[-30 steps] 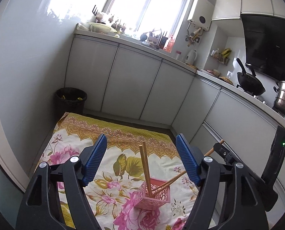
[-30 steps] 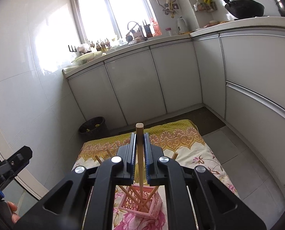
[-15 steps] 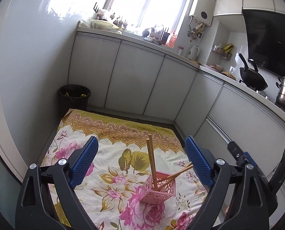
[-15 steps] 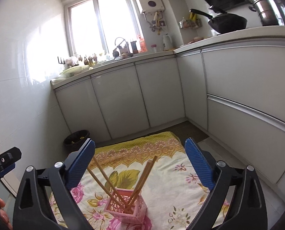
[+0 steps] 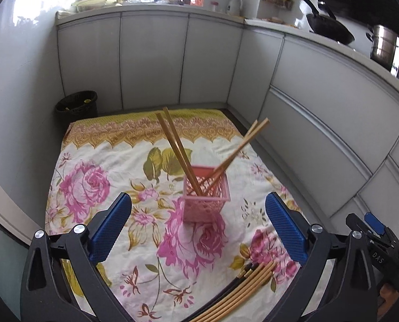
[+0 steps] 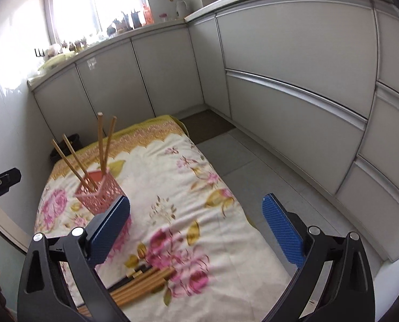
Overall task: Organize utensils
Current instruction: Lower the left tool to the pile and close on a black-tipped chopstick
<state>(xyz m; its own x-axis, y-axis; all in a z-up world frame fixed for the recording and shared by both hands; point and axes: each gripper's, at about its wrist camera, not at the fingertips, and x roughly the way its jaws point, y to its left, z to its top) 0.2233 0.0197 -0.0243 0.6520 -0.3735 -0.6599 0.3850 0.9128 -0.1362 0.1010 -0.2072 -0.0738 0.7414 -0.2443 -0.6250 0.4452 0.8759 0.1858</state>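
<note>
A pink lattice basket (image 5: 206,201) stands on the floral cloth (image 5: 92,187) with several wooden chopsticks (image 5: 176,147) leaning out of it. More loose chopsticks (image 5: 242,292), wooden and dark, lie in a bundle on the cloth's near edge. My left gripper (image 5: 198,209) hovers in front of the basket, its jaws opening, nothing between them. In the right wrist view the basket (image 6: 100,196) is off to the left, just beyond the left fingertip. My right gripper (image 6: 196,204) is open and empty above the cloth, with the loose chopsticks (image 6: 140,281) below it.
White kitchen cabinets (image 5: 151,61) close in the far and right sides. A black waste bin (image 5: 77,104) stands at the cloth's far left corner. Grey floor tiles (image 6: 253,166) run to the right of the cloth. A wok (image 5: 328,26) and a steel pot (image 5: 387,45) sit on the counter.
My right gripper opened and let go of a chopstick, which now stands in the basket, then drew away to the right and down. My left gripper opened wider and tilted down; the loose bundle came into view.
</note>
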